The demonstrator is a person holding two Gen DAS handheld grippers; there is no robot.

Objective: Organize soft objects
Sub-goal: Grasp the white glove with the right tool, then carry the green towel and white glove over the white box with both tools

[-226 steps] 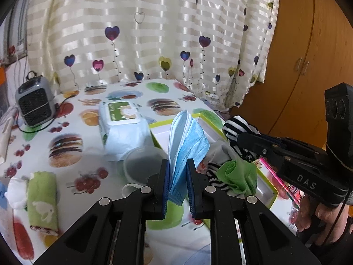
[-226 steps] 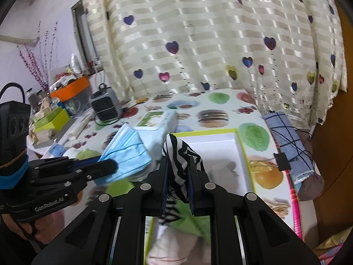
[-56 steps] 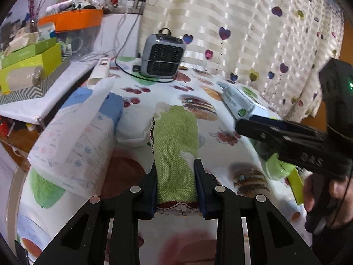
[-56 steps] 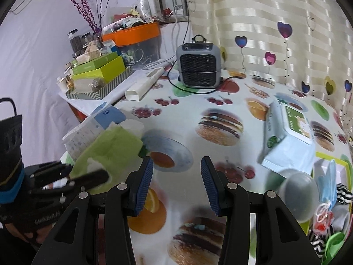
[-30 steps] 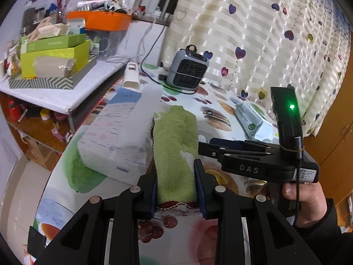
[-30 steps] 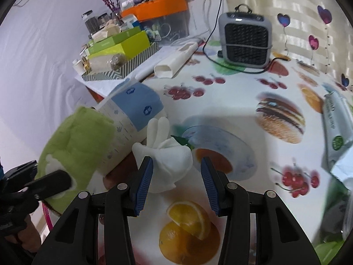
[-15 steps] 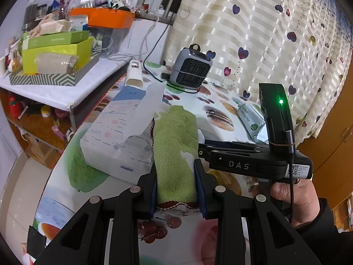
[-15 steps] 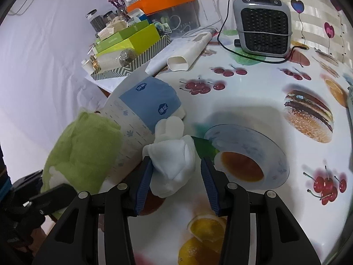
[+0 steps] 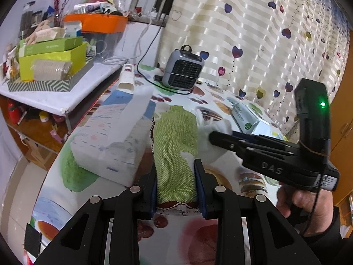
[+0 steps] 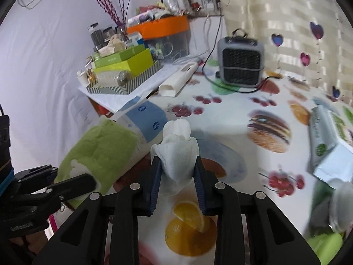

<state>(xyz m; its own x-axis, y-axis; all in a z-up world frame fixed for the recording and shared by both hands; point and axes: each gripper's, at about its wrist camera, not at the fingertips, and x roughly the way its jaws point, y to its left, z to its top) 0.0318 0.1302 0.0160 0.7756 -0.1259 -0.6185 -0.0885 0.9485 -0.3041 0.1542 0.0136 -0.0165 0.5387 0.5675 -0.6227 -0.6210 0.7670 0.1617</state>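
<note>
My left gripper (image 9: 177, 184) is shut on a rolled green towel (image 9: 175, 145) and holds it above the table; the towel also shows at the left of the right wrist view (image 10: 99, 152). My right gripper (image 10: 177, 173) is shut on a balled white cloth (image 10: 176, 152) and lifts it off the table. In the left wrist view the white cloth (image 9: 213, 137) sits between the right gripper's fingers (image 9: 227, 140), just right of the green towel.
A tissue pack (image 9: 110, 137) lies left of the towel. A grey mini heater (image 10: 240, 63) stands at the table's back, a wet-wipes pack (image 10: 328, 141) to the right. A cluttered side shelf with green boxes (image 10: 123, 66) stands to the left.
My right gripper has closed on the white cloth and lifted it slightly. My left gripper still holds the green towel in about the same place.
</note>
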